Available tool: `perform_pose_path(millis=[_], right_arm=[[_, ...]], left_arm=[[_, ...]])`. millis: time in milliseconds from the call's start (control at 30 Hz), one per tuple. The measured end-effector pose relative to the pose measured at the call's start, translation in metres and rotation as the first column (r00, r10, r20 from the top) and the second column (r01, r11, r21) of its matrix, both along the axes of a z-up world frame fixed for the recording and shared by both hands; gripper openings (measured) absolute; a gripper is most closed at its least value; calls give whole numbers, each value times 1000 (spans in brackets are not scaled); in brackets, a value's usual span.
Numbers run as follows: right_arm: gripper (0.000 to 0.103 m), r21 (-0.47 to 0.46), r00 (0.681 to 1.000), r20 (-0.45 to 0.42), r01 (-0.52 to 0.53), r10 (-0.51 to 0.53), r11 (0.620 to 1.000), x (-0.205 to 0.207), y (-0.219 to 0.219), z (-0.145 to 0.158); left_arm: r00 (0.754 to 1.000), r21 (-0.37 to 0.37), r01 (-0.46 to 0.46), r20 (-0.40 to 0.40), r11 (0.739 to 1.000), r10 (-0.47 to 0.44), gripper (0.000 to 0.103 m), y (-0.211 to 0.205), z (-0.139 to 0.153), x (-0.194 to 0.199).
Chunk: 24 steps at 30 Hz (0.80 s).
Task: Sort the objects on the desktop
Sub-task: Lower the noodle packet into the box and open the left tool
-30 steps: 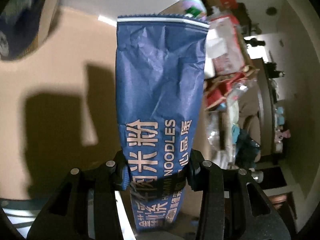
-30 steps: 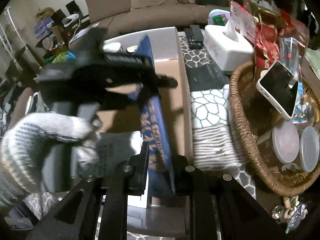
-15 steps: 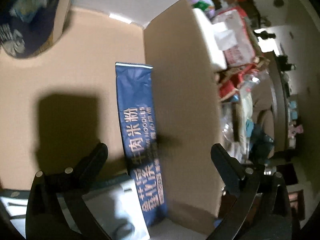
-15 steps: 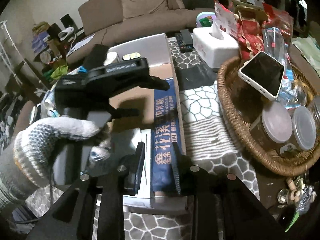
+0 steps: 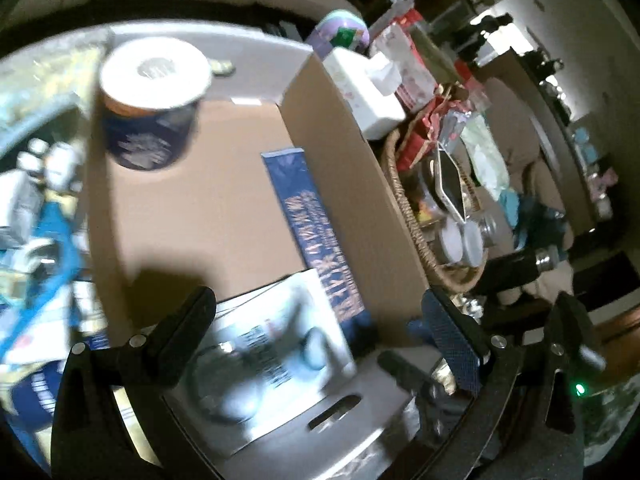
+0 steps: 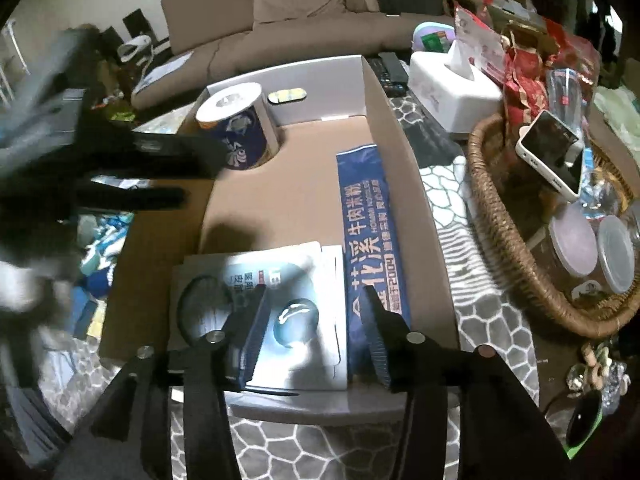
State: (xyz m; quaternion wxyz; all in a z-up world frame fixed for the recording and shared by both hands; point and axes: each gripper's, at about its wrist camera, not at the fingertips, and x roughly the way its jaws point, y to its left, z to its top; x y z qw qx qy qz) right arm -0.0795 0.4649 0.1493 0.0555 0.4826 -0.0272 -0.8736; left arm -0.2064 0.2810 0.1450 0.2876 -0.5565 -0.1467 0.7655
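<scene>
**A:** Both grippers have let go, as far as I can see. The right gripper [image 6: 316,328] has just been opening; its jaws stand partly apart with nothing pressed between the pads. The left gripper [image 5: 320,332] is spread as wide as it goes, also empty.

**B:** And the blue noodle packet [image 6: 370,236]? A second ago both grippers were clamped on it.

**A:** Now it lies flat in the cardboard box [image 6: 404,168], straight ahead of the right gripper and slightly to its right, running along the box's right-hand wall. Its near end sits just beyond the right gripper's right finger, not touched by it.

**B:** What else is in there?

**A:** Directly under and ahead of the right gripper lies a white flat package [image 6: 280,312], just beside the packet. Farther off, toward the box's far left corner, a toilet paper roll [image 6: 236,128] in a blue wrapper stands upright.

**B:** And the left gripper?

**A:** From the right wrist view it appears off to the left, blurred, held in a gloved hand [image 6: 12,280], clear of the packet. Half a second ago it hung lower over the box.

**B:** So this item is sorted?

**A:** I judge so: the packet rests in the box with no grip on it. Outside the box, to the right of the right gripper, the wicker basket [image 6: 504,240], a phone [image 6: 556,152] and a tissue box [image 6: 452,84] wait on the surface; which goes next I can't tell.
</scene>
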Motion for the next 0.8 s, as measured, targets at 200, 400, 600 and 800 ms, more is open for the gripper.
perform_pose_path(millis=[200,400,600,800], right_arm=[[85,16,1000,-20,15,-15,1000,12,-14,5],[103,28,999,-26,24,-23,999,23,-32,13],[103,37,999,-25,26,-25,999,43,-54,22],[103,2,999,-45,16,-16,1000,69,-87,32]], left_arm=[[997,-37,31,-70,999,-33,103,-36,21,30],[997,-29,14,-77,999,-16,103,-73,21,62],[995,-37,8,-99,999,-12,103,-106,18,100],[990,-60,-25,-142,998,17,103,-154,11,144]])
